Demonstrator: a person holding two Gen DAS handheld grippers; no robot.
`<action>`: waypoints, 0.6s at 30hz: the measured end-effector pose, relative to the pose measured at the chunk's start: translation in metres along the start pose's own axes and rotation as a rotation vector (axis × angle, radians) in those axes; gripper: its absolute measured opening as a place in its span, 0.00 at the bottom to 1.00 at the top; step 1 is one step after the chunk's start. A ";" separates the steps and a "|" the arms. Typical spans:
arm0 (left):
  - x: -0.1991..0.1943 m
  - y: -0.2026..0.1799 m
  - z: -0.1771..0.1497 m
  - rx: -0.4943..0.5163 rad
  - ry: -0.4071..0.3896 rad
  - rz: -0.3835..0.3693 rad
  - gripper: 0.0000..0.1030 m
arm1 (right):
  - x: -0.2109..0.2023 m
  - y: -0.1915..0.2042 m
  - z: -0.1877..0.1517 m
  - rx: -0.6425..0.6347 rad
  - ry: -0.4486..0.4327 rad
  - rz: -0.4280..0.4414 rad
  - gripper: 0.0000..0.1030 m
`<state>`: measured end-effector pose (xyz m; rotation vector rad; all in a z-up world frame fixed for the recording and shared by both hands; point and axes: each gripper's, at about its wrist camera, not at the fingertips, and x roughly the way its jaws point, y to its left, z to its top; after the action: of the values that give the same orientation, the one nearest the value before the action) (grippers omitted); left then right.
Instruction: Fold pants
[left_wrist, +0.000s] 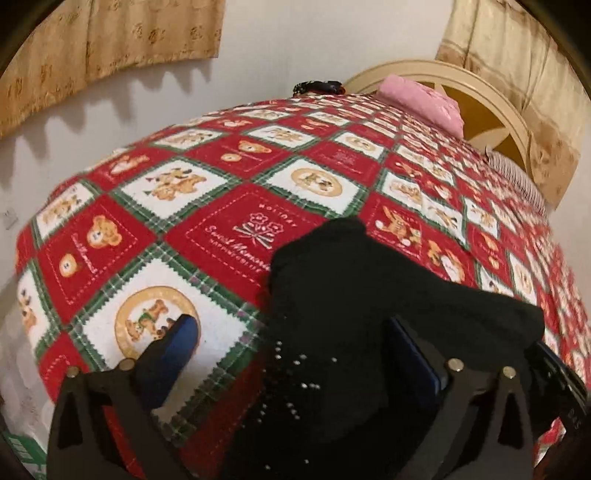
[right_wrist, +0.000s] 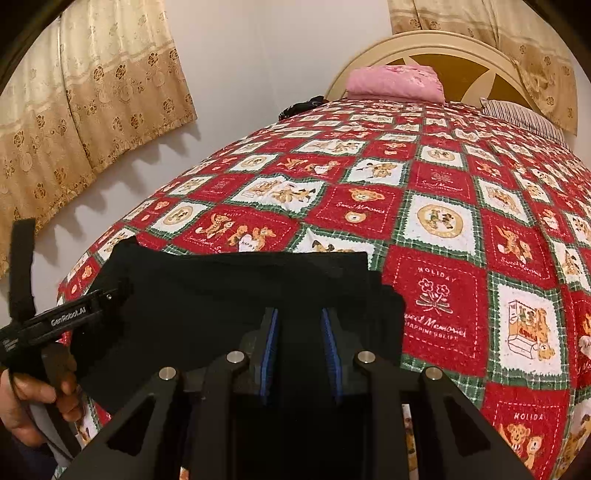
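Black pants (right_wrist: 240, 291) lie in a folded bundle on the near part of the bed; they also show in the left wrist view (left_wrist: 351, 295), with small white studs on the cloth. My left gripper (left_wrist: 291, 343) is open, one blue-padded finger (left_wrist: 181, 339) on the bedspread left of the pants, the other at the cloth's right side. The left gripper's body also shows in the right wrist view (right_wrist: 70, 314) at the pants' left edge. My right gripper (right_wrist: 301, 343) has its blue pads close together over the black cloth; whether they pinch it is hidden.
The bed carries a red, white and green teddy-bear bedspread (right_wrist: 443, 221). A pink folded cloth (right_wrist: 395, 83) and a striped pillow (right_wrist: 524, 118) lie by the cream headboard (right_wrist: 443, 48). A dark item (left_wrist: 317, 86) sits at the far edge. Curtains (right_wrist: 92, 110) hang on the wall.
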<state>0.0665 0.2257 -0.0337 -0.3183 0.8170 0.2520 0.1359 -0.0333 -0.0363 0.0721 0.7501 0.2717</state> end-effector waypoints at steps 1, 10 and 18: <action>-0.001 -0.002 0.000 0.012 -0.004 0.007 1.00 | -0.008 0.001 -0.003 0.001 -0.017 -0.003 0.25; -0.007 -0.007 -0.009 0.031 0.000 0.027 1.00 | -0.043 -0.001 -0.038 0.005 -0.024 0.022 0.26; -0.024 0.011 -0.028 0.045 0.001 0.045 1.00 | -0.038 0.001 -0.040 -0.013 -0.022 0.016 0.30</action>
<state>0.0280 0.2232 -0.0355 -0.2584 0.8306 0.2752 0.0818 -0.0444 -0.0397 0.0690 0.7259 0.2907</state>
